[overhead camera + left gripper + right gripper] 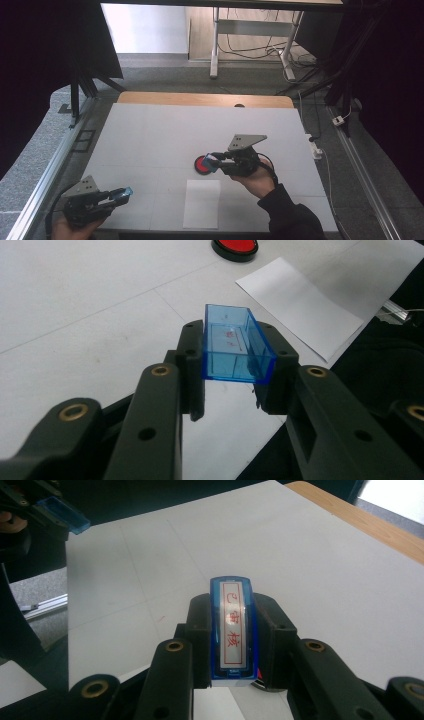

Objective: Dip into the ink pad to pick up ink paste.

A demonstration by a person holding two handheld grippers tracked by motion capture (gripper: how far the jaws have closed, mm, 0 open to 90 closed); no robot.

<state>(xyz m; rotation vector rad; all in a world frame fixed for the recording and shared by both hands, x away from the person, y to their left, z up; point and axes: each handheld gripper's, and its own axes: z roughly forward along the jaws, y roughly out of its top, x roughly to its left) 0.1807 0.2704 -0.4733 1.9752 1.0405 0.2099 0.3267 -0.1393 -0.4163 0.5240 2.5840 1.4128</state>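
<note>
Nearest me, my left tongs [125, 193] sit low at the front left corner of the counter [150, 135], clamped on the clear blue cap [235, 345] of a stamp; in the left gripper view the cap is pinched by its two long sides with its open end facing away from the camera. Just inboard of that, a white sheet of paper [201, 203] lies flat near the front edge, bare as far as I can see.

Beyond the sheet, my right tongs [216, 161] are closed on the stamp body [232, 630], held by its flanks, with the label of red characters turned up toward the right gripper view's camera. From the high view the stamp hangs right at the red ink pad [202, 163], which sits on the counter just past the far end of the paper; I cannot tell whether the stamp face is touching the pad.

I judge the step in hand to be inking. To do it well I would keep the stamp square to the pad, press straight down with even, modest force, and lift cleanly without sliding, so the face loads evenly. Then I would carry it back over the paper level, and keep the left tongs parked so the cap stays clear of wet ink.
</note>
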